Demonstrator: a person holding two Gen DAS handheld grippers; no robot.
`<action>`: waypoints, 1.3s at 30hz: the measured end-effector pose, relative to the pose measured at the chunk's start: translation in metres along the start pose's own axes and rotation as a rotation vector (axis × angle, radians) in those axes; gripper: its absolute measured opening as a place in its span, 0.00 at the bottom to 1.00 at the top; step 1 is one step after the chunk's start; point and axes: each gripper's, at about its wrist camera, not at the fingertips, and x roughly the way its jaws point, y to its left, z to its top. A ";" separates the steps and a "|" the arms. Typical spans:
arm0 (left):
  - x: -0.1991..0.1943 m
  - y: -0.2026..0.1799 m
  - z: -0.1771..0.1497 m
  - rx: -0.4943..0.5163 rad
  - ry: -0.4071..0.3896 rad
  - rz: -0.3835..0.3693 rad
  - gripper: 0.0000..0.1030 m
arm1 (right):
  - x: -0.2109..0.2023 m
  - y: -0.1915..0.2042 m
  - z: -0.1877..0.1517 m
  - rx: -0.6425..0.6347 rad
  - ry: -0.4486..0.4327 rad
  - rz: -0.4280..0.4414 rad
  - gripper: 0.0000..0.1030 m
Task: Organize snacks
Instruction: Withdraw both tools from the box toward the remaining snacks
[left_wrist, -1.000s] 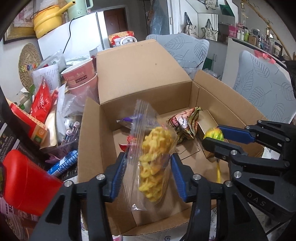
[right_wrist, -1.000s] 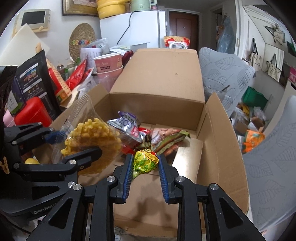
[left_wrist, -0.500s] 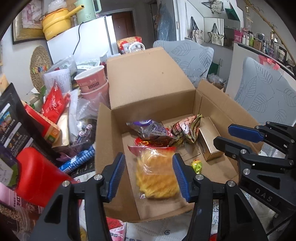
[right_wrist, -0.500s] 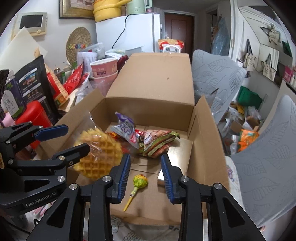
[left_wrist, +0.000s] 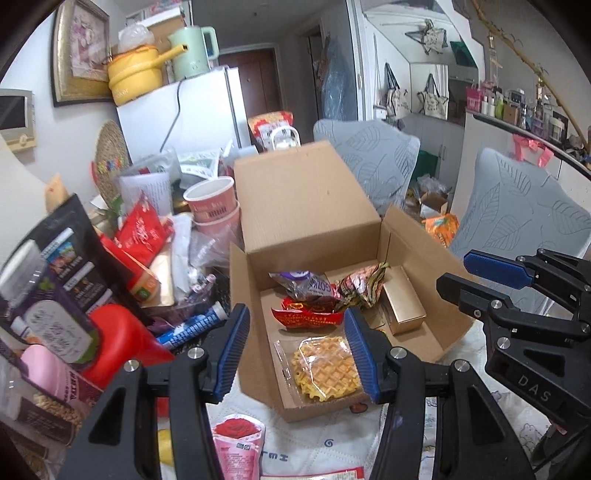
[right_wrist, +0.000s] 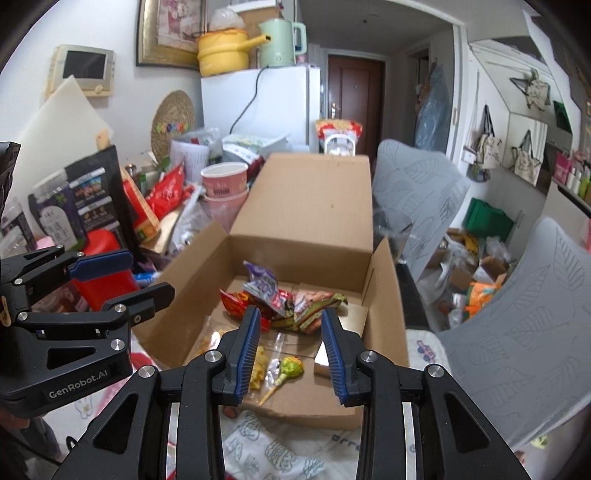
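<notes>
Noting both grippers, left gripper (left_wrist: 297, 350) and right gripper (right_wrist: 290, 356), spread wide, empty; we judge pink rose packet (left_wrist: 238, 443) nearest left, below jaws, outside cardboard box (left_wrist: 306, 206).

Left gripper (left_wrist: 297, 349) dropped waffle bag (left_wrist: 325, 365), right gripper (right_wrist: 291, 349) dropped lollipop (right_wrist: 290, 369). Both now lie in the cardboard box (left_wrist: 255, 273). Jaws spread wide, both grippers pulled back.

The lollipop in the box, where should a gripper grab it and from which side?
Judging by its pose, take the lollipop by its round green-wrapped head, from above. It lies flat on the cardboard box floor and its thin yellow stick offers little to pinch. Close the fingers across the head.
</notes>
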 end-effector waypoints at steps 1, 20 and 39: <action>-0.008 0.001 0.001 -0.001 -0.010 0.004 0.51 | -0.007 0.002 0.001 -0.003 -0.012 -0.002 0.33; -0.122 0.013 -0.020 -0.018 -0.176 0.067 0.79 | -0.113 0.037 -0.005 -0.047 -0.175 0.005 0.62; -0.182 0.034 -0.090 -0.095 -0.156 0.017 0.79 | -0.176 0.072 -0.054 -0.047 -0.213 0.063 0.68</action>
